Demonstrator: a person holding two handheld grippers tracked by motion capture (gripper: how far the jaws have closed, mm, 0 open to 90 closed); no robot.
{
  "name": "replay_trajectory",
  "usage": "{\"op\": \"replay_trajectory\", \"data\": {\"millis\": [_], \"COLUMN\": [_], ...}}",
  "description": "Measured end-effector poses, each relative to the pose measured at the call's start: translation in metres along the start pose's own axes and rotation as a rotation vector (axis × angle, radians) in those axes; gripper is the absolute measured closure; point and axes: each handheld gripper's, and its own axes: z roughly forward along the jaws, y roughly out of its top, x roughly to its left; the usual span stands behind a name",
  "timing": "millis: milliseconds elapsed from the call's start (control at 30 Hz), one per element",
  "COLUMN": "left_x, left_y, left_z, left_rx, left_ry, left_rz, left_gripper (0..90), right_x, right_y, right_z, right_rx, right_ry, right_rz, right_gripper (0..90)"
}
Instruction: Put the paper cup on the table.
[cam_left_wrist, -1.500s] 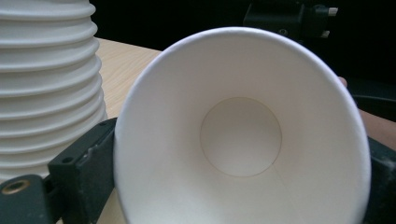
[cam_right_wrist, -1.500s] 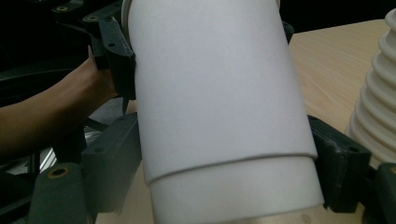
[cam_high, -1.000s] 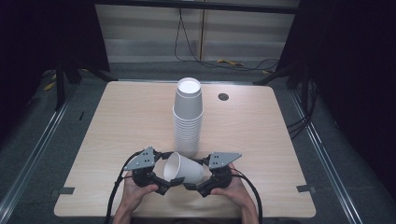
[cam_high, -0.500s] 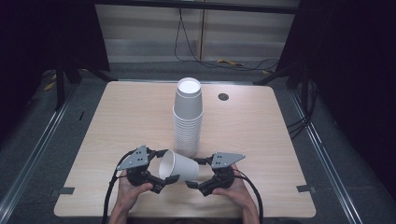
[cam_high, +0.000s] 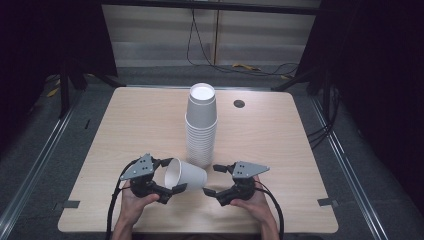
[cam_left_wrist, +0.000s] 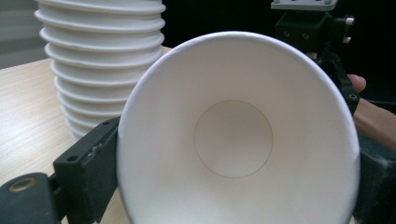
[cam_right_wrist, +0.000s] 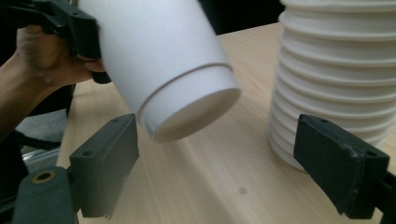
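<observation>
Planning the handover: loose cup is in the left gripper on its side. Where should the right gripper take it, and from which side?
Probably the base end. The loose cup lies tilted, mouth toward the left gripper, whose jaws clamp its rim. The narrow closed base points at the open right gripper, so come from the person's right and close across the wall above the base ring, clear of the cup stack.

High view looks down from above, both gripper views close, level, sharing the cup stack (cam_high: 201, 125).

I'm seeing the pale wooden table (cam_high: 125, 130) evenly lit from above, surroundings dark; close white paper cup (cam_right_wrist: 159, 65) slightly soft.
</observation>
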Motion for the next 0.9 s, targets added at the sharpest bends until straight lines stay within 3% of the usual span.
{"op": "replay_trajectory", "data": {"millis": [167, 400, 467, 633, 733, 767, 833, 900], "left_x": [0.005, 0.012, 0.013, 0.017, 0.018, 0.018, 0.019, 0.021], "left_y": [-0.004, -0.004, -0.005, -0.005, -0.005, -0.005, -0.005, -0.005], "left_z": [-0.008, -0.016, -0.018, -0.02, -0.023, -0.024, -0.027, -0.029], "left_rx": [0.005, 0.006, 0.005, 0.009, 0.022, 0.027, 0.025, 0.028], "left_ry": [0.029, 0.074, 0.082, 0.127, 0.15, 0.154, 0.159, 0.174], "left_rz": [-0.028, -0.057, -0.067, -0.082, -0.089, -0.093, -0.096, -0.096], "left_gripper": [8.3, 8.1, 8.0, 7.9, 7.8, 7.8, 7.8, 7.8], "right_x": [-0.006, -0.009, -0.009, -0.011, -0.01, -0.011, -0.014, -0.014], "right_y": [-0.002, -0.004, -0.005, -0.006, -0.008, -0.01, -0.014, -0.017], "right_z": [-0.006, -0.014, -0.016, -0.02, -0.022, -0.023, -0.026, -0.027], "right_rx": [-0.042, -0.101, -0.104, -0.131, -0.13, -0.158, -0.185, -0.178], "right_ry": [-0.078, -0.146, -0.191, -0.405, -0.534, -0.568, -0.586, -0.625], "right_rz": [0.023, 0.052, 0.053, 0.062, 0.043, 0.071, 0.136, 0.143], "right_gripper": [13.5, 13.5, 13.3, 13.4, 13.4, 13.8, 13.4, 13.7]}}
